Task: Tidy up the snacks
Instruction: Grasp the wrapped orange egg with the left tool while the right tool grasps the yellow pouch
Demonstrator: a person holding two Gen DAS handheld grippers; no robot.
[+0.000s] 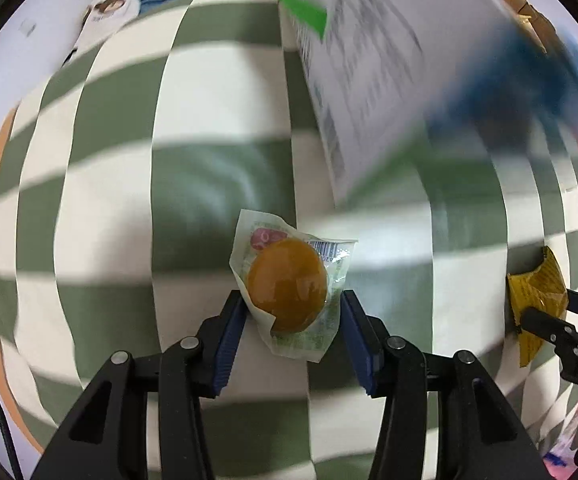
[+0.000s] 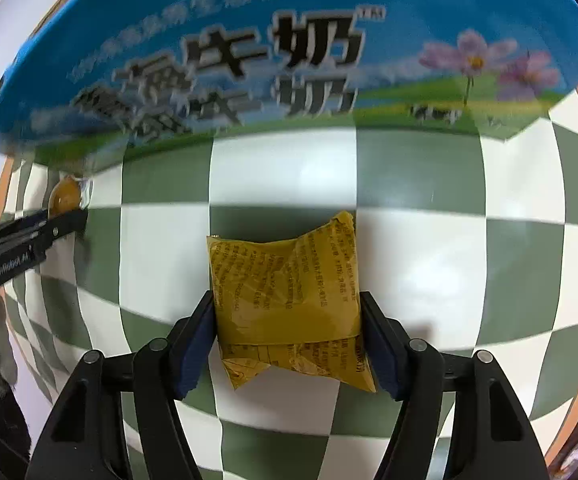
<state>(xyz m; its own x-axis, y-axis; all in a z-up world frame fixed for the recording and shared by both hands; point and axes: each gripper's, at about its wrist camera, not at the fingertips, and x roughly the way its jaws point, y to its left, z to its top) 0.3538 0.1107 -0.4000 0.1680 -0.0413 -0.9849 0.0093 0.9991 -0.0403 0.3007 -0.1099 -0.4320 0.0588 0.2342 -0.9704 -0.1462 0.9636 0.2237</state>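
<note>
1. Pointing down at the green-and-white checkered cloth, the left gripper has its blue pads at either side of a clear-wrapped orange jelly snack; the jaws stand narrow, close against the wrapper edges.
2. The right gripper clamps a yellow snack packet by its sides.
3. A blue milk carton box stands just beyond both snacks.
</note>
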